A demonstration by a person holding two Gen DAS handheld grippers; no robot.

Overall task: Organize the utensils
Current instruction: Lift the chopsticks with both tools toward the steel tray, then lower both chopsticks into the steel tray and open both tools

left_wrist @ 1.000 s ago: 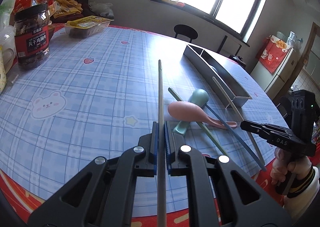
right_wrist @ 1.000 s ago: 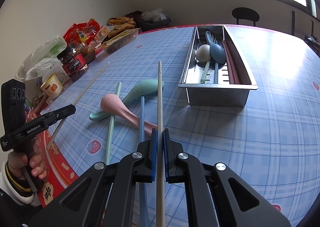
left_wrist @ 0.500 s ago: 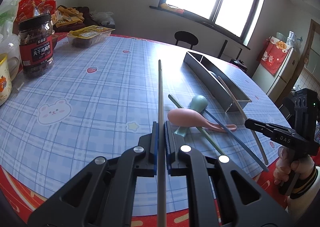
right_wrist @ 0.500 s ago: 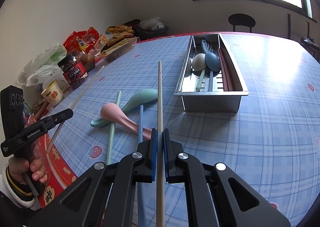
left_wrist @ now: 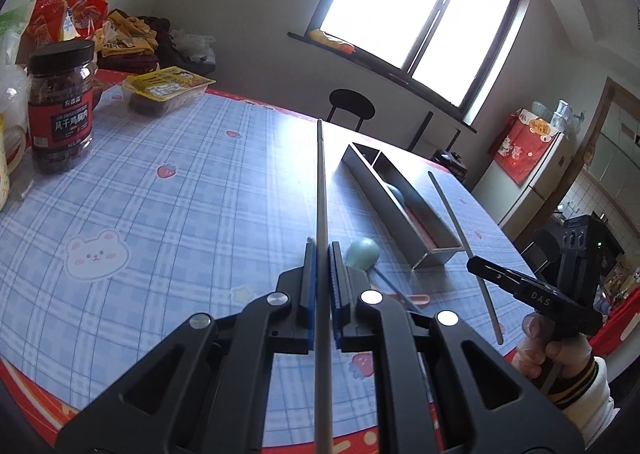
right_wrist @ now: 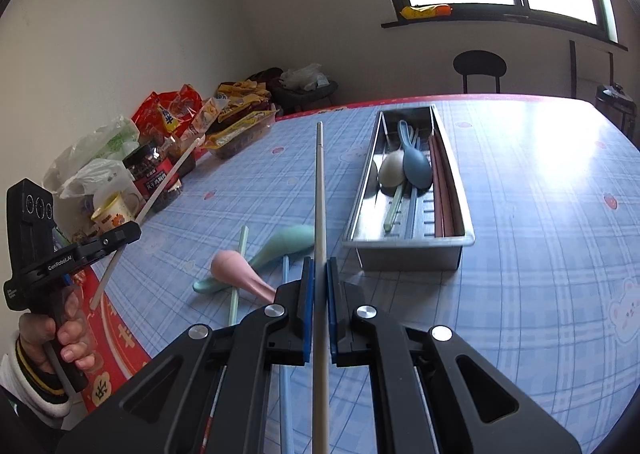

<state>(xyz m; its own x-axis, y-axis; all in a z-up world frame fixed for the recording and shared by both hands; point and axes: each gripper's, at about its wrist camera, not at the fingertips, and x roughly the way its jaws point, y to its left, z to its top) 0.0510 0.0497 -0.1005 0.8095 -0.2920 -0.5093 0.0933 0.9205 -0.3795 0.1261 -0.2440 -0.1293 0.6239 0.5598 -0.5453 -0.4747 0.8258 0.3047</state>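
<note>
Left gripper [left_wrist: 320, 250] is clamped on one pale chopstick [left_wrist: 321, 190], held above the table [left_wrist: 180, 194]. Right gripper [right_wrist: 319, 266] is clamped on a second pale chopstick [right_wrist: 319, 190], also in the air.

Loose on the table, between the grippers and the tray: 1 pink spoon [right_wrist: 236, 272], 1 mint-green spoon [right_wrist: 288, 240], 1 green chopstick [right_wrist: 238, 270], 1 blue chopstick [right_wrist: 285, 274].

In the steel utensil tray [right_wrist: 408, 246]: 1 white spoon [right_wrist: 393, 171], 1 blue spoon [right_wrist: 416, 168], reddish-brown chopsticks [right_wrist: 440, 182], count unclear.

1 snack jar [left_wrist: 62, 106] at the table's far edge.
</note>
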